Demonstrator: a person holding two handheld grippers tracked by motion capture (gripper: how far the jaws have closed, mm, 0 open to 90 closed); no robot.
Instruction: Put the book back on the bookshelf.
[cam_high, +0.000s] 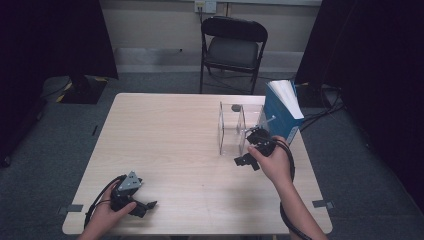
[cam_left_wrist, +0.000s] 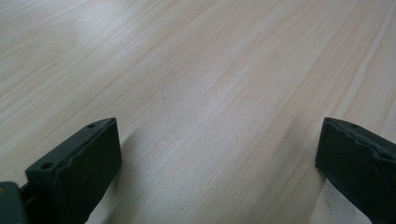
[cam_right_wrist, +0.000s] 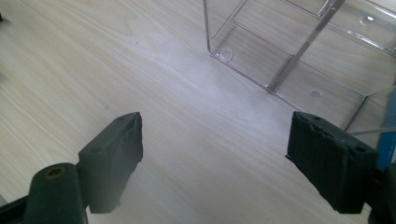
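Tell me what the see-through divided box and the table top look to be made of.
The clear divided box looks like rigid acrylic or similar plastic: transparent glossy walls with bright edges, and the wood grain shows through its floor. The pale table top looks like wood-grain laminate or veneer, smooth with a soft sheen; which one is unclear.

Light wood-grain table (cam_high: 165, 145) on grey carpet floor (cam_high: 50, 135). Black folding metal chair (cam_high: 232, 47) at far side, pale wall (cam_high: 150, 25) behind; black curtains (cam_high: 50, 35) left & right.
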